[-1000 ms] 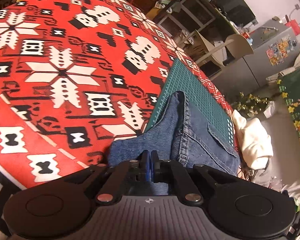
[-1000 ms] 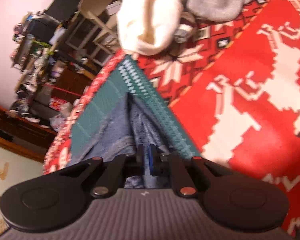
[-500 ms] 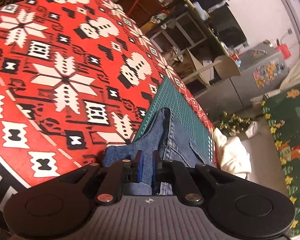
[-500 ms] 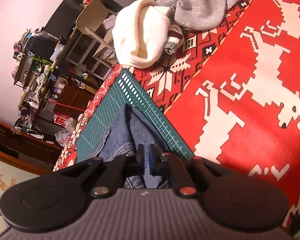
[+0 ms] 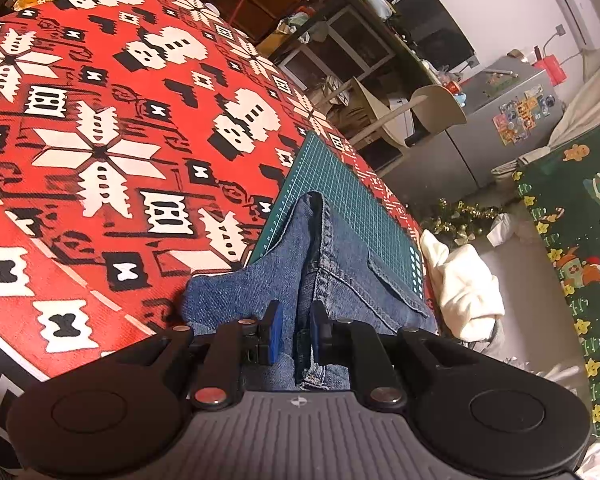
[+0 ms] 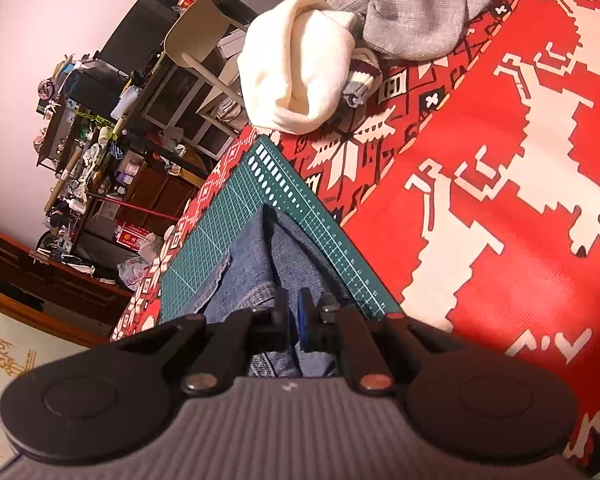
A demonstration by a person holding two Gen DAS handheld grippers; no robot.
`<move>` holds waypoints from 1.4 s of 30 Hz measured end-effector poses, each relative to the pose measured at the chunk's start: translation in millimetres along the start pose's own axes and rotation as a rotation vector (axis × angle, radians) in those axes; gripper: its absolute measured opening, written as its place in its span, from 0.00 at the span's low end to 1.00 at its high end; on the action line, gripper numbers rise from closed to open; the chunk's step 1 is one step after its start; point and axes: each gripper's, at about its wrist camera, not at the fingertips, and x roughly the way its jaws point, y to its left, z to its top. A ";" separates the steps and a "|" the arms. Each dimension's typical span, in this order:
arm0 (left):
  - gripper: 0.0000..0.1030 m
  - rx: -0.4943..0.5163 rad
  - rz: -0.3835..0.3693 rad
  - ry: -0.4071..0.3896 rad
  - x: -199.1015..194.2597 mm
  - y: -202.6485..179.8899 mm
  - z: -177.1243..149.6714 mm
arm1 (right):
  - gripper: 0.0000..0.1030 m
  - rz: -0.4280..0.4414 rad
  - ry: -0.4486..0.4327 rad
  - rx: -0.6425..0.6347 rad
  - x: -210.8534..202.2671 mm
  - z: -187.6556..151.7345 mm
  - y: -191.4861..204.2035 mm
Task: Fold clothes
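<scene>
Blue jeans (image 5: 340, 280) lie bunched on a green cutting mat (image 5: 352, 204) over a red patterned tablecloth (image 5: 100, 160). My left gripper (image 5: 296, 320) is right over their near end. Its jaws are opening, and a denim fold with a seam sits loose in the gap between the blue pads. In the right wrist view the jeans (image 6: 252, 276) rise in a ridge toward my right gripper (image 6: 293, 312). Its pads stand a narrow slit apart with denim showing between them. The mat (image 6: 220, 240) runs off to the table edge beyond.
A cream garment (image 6: 300, 68) and a grey knit one (image 6: 412, 12) are heaped past the mat's far corner; the cream garment (image 5: 460, 288) hangs at the table edge. A beige chair (image 5: 432, 108) and cluttered shelves stand beyond. Red cloth (image 6: 500, 200) spreads to the right.
The left pads were pressed together on the denim and now stand apart. The right pads have parted only slightly. Both views have tilted up a little; the jeans stay on the mat.
</scene>
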 end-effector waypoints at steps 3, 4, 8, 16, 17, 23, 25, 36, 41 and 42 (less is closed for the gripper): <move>0.12 0.002 -0.002 0.000 -0.3 0.1 -0.2 | 0.06 -0.001 0.001 0.003 -0.1 -0.2 -0.9; 0.12 0.002 -0.001 0.000 -0.2 0.3 0.0 | 0.06 -0.002 0.001 0.004 -0.1 -0.3 -0.9; 0.12 -0.004 -0.003 -0.003 2.2 0.6 1.8 | 0.06 0.002 0.000 0.004 1.8 1.1 0.0; 0.12 -0.071 -0.061 -0.006 26.8 8.8 13.8 | 0.07 0.017 0.003 -0.022 20.3 13.3 8.7; 0.12 -0.084 -0.073 -0.004 31.1 10.3 15.3 | 0.07 0.018 0.006 -0.024 24.0 14.5 9.7; 0.08 -0.084 -0.039 0.008 50.3 12.2 22.2 | 0.06 -0.004 0.032 -0.092 50.1 16.8 19.2; 0.02 -0.092 0.002 0.017 52.3 16.7 23.3 | 0.02 -0.010 0.034 -0.068 52.3 18.9 14.9; 0.06 -0.157 -0.131 -0.047 31.9 18.9 30.2 | 0.07 -0.012 -0.020 -0.084 39.6 26.6 24.8; 0.07 -0.091 -0.154 -0.005 54.3 3.1 32.7 | 0.07 0.050 0.000 -0.150 43.7 30.1 41.5; 0.07 -0.085 -0.147 0.001 59.0 2.1 34.1 | 0.07 0.066 0.010 -0.158 46.0 30.6 44.4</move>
